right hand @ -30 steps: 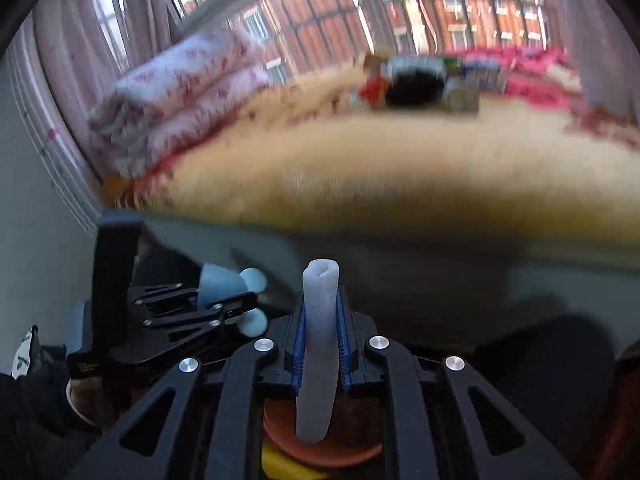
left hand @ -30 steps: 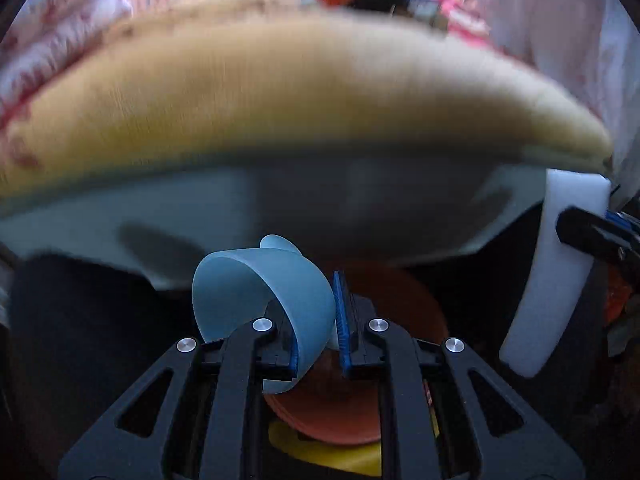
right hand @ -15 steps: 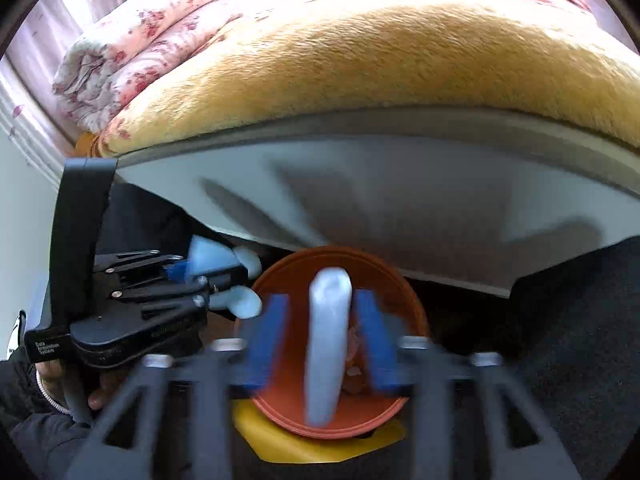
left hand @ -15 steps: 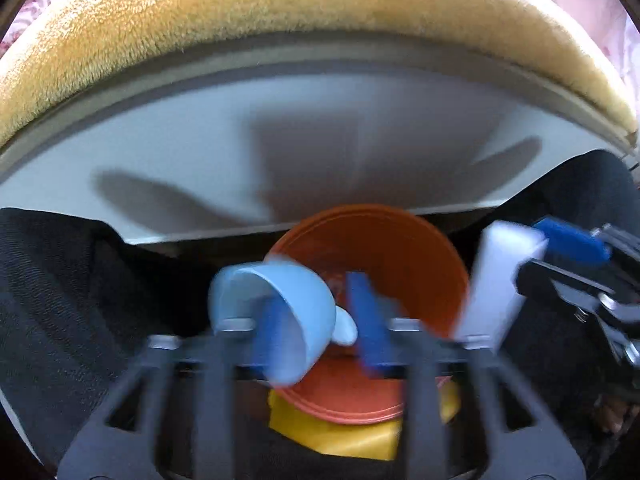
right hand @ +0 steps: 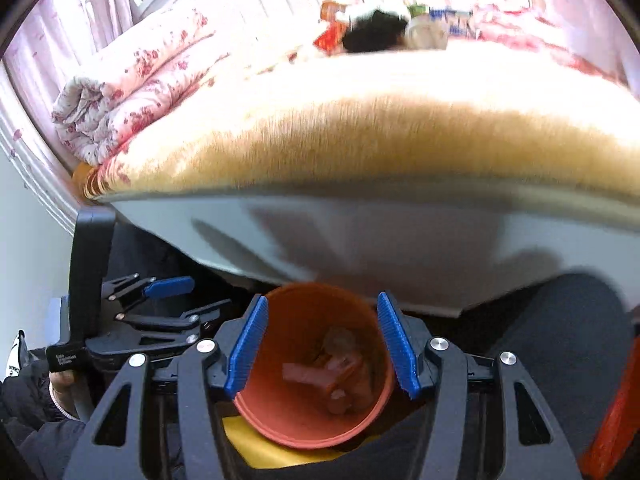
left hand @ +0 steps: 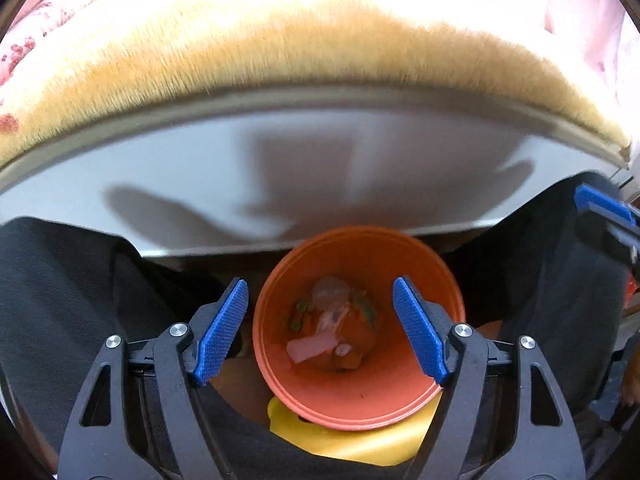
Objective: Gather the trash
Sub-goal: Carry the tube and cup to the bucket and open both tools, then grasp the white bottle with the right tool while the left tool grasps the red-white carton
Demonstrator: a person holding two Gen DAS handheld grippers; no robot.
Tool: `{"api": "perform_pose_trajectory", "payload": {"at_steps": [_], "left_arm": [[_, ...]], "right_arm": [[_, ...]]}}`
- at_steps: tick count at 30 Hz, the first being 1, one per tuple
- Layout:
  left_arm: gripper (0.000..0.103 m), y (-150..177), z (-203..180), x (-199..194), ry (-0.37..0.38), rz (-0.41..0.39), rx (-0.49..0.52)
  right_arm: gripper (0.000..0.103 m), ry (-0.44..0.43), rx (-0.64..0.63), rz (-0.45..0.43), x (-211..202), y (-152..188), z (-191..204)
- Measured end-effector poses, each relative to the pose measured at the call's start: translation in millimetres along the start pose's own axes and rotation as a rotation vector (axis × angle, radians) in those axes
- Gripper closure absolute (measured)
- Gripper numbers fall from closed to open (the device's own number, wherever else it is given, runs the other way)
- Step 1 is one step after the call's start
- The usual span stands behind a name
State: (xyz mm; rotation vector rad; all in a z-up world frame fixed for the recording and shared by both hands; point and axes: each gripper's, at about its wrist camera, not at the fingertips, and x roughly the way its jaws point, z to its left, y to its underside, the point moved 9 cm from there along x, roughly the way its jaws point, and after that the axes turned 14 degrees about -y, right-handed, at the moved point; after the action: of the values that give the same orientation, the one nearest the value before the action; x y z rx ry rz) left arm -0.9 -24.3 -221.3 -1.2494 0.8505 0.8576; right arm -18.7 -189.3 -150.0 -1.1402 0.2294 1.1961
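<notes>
Both grippers stand over an orange bin (left hand: 360,384) that sits on the floor between the person's dark-trousered legs (left hand: 60,280), at the foot of a white bed frame (left hand: 320,168) topped by a tan plush blanket (left hand: 320,60). The left gripper (left hand: 322,328) has just been opening; its blue pads (left hand: 222,332) now stand wide apart with nothing between them. The right gripper (right hand: 322,344) is likewise parted and empty, its jaws framing the bin mouth. Inside the bin lies the collected trash (left hand: 328,332): pale, crumpled pieces over orange scraps, though blur and orange tint make the individual items hard to tell apart. A yellow object (left hand: 344,440) shows beneath the bin's near edge. A folded floral quilt (right hand: 120,96) rests on the bed's far left corner
</notes>
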Motion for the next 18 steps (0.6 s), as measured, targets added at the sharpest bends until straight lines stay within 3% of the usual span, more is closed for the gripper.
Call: {"api": "perform_pose_trajectory", "payload": {"at_steps": [3,8,15,18], "left_arm": [[0.028,-14.2,4.2,-24.5,0.005,-0.097,-0.005],[0.021,-41.6,7.4,-63.9,-0.041,-0.255,0.036],[0.021,-76.3,8.8,-88.1,0.032,-0.3,-0.016],[0.021,-87.9,12.3,-88.4,0.044,-0.306,-0.043]], "right_arm": [[0.046,0.027,-0.032,-0.048,-14.1,-29.5,-3.8],[0.046,0.099,-0.107,-0.135,-35.1,-110.6,-22.7],[0.043,0.19,-0.126,-0.109,-4.4,-217.2,-78.4],[0.034,0.214,-0.113,-0.081,17.5,-240.0,-97.6]]}}
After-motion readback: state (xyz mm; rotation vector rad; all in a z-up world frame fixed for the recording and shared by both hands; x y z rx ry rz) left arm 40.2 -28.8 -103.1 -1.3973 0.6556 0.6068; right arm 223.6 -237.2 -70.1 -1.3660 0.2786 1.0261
